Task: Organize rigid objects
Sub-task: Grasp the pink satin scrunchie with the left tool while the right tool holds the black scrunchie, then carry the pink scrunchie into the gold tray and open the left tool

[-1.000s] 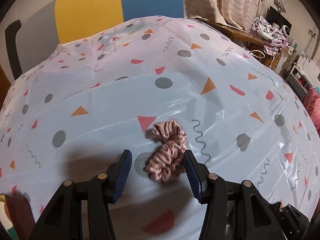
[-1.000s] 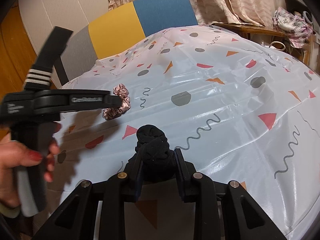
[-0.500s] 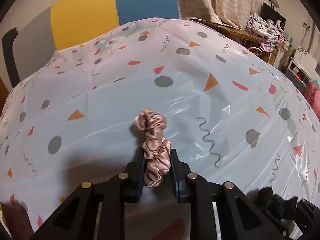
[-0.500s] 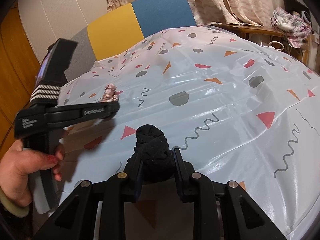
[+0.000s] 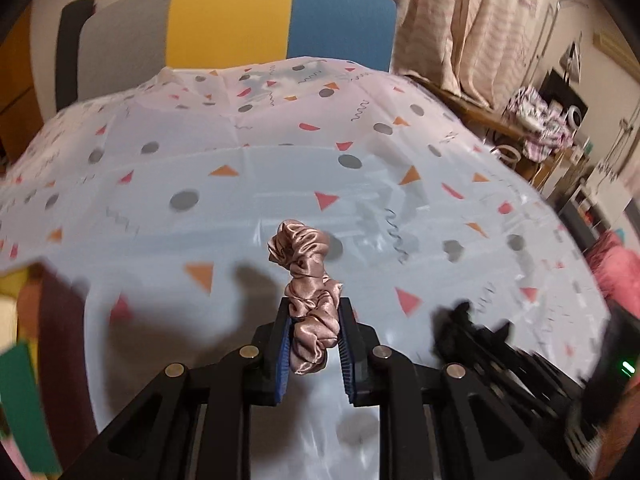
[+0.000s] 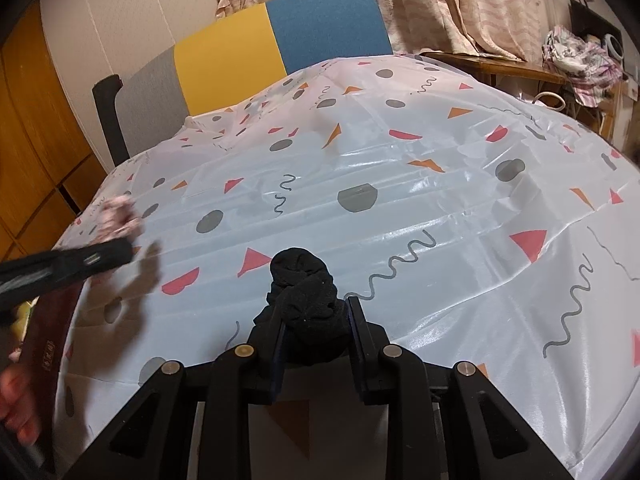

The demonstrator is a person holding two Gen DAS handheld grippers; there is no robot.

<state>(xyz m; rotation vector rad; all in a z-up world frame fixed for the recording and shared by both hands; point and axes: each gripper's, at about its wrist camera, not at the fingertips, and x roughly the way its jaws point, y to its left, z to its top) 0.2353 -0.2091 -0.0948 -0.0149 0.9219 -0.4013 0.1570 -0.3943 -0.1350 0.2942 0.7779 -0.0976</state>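
Scrunchies fill both grippers above the patterned tablecloth (image 6: 460,184). The left gripper (image 5: 314,338) is clamped narrow on a pink scrunchie (image 5: 306,280), its jaws having just been closing with the satin between them; only the lower half is pinched, and the rest stands up toward 12 o'clock, clear of the cloth. The right gripper (image 6: 314,330) is squeezed tight on a black scrunchie (image 6: 304,296), bunched between the pads with its top bulging out at 12 o'clock. From the right wrist the left gripper shows at 9 o'clock, blurred, with the pink one at its tip and a hand (image 6: 18,408) below it at 8 o'clock. A chair (image 6: 280,36) with grey, yellow and blue panels stands at the table's far edge, at 12 o'clock. Slip is the main risk, I think: satin is slick and springy, and with so little of the pink one caught, a quick swing could let it work free and drop to the table or off its edge. The two tools are near each other, so a careless crossing could knock them together. Some white lettering sits on the left gripper's arm and on a dark red object (image 6: 48,344) at 8 o'clock, but both are too blurred to read.
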